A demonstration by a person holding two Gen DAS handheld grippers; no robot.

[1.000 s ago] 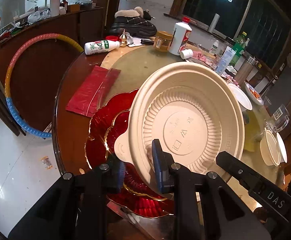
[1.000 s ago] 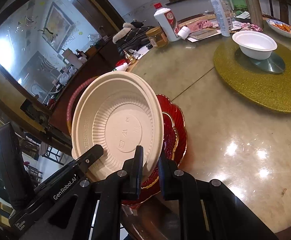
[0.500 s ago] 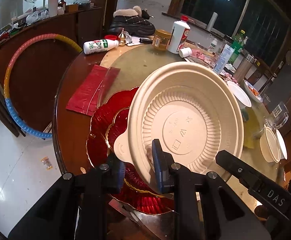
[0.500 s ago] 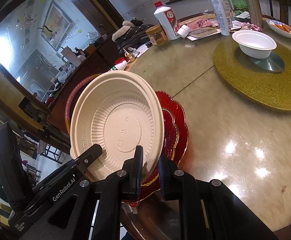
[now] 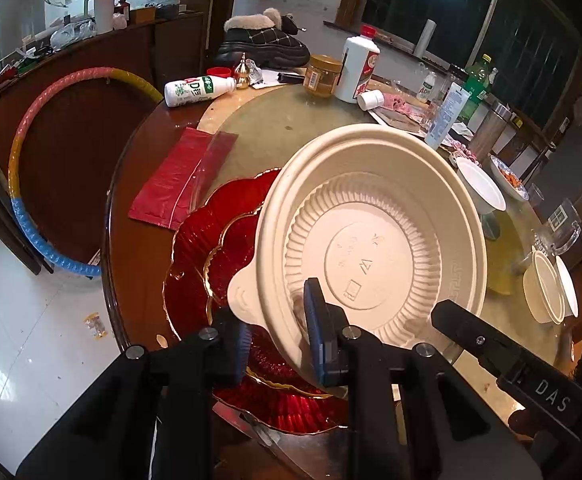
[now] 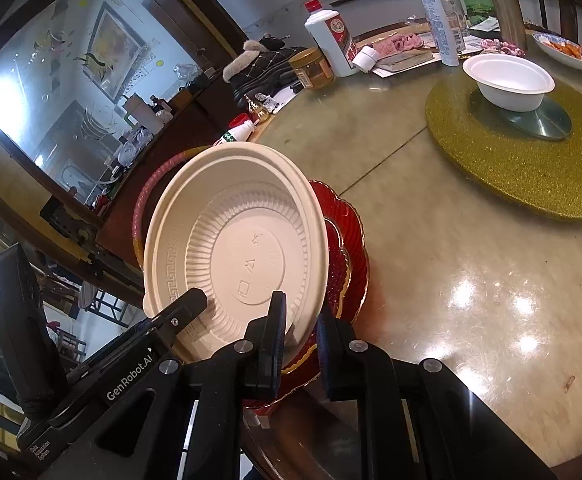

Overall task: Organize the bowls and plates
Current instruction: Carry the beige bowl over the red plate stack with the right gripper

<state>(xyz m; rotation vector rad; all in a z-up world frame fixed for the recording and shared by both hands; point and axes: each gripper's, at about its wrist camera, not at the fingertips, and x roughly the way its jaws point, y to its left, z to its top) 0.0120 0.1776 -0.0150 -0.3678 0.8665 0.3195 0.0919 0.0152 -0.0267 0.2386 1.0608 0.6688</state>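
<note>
While tilted, beige bowl (image 5: 375,240) shows ribbed, stamped base.

bowl tilt: beige bowl (image 5: 375,248) — a touch further over the red plates (image 5: 215,256) in both views
everything else: no visible change — grips unaltered

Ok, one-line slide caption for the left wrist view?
Left gripper and right gripper both clamp the tilted beige bowl above stacked red plates.
</note>
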